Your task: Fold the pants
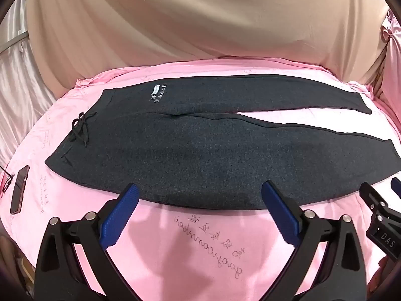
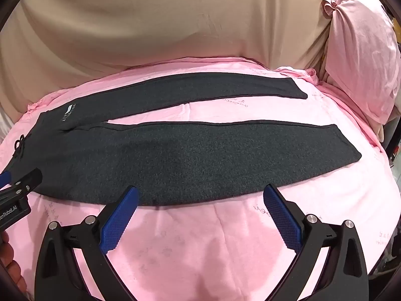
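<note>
Flat on a pink sheet (image 1: 155, 225) lies one pair of dark grey pants (image 1: 190, 155), both legs spread apart in a narrow V, the waistband toward the left end of the sheet and the two cuffs toward the right. Two tools hover over the sheet just short of the pants' near edge: the left tool (image 1: 199, 195) and the right tool (image 2: 200, 197), each with its blue-padded jaws standing wide apart and nothing between them. Only the left wrist view shows one phone (image 1: 19, 190) lying on the sheet left of the waistband, the tied drawstring (image 1: 81, 130) in full, and the white logo (image 1: 158, 92) clearly. Only the right wrist view shows one pink pillow (image 2: 361, 57) beyond the cuffs and both cuffs whole. A beige curtain (image 1: 200, 20) hangs behind the pants.
</note>
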Demonstrator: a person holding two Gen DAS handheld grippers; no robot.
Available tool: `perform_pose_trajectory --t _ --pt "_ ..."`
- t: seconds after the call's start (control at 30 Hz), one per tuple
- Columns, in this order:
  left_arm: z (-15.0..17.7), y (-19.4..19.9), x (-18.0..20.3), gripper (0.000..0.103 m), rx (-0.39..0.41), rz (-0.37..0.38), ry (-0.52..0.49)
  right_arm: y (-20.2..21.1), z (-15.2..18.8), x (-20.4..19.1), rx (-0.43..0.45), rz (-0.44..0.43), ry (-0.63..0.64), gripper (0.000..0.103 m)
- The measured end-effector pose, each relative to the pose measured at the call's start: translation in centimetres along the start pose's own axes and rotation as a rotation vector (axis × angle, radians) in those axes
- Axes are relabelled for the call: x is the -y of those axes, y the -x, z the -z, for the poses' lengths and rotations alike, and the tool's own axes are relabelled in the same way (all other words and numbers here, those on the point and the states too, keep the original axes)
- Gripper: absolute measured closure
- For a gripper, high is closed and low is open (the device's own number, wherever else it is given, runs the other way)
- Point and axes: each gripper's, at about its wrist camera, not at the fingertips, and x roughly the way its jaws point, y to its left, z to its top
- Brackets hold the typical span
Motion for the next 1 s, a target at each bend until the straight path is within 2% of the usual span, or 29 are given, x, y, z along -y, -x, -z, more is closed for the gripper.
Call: perform_pose_trajectory --t 0.37,0.6,1.0 --pt "0.3 0.1 1.2 0.007 0.0 0.004 -0.013 -0.1 -0.1 -0.9 0.003 0.002 0.01 0.005" --pt "0.1 -0.2 -0.4 0.007 -0.01 0.017 0.007 0.3 -0.3 -1.4 0.003 0.0 0.025 0.005" --pt "0.1 -0.3 -0.5 0.007 -0.01 0.008 0.003 0.0 -0.3 -1.7 -0.001 0.001 0.033 0.005"
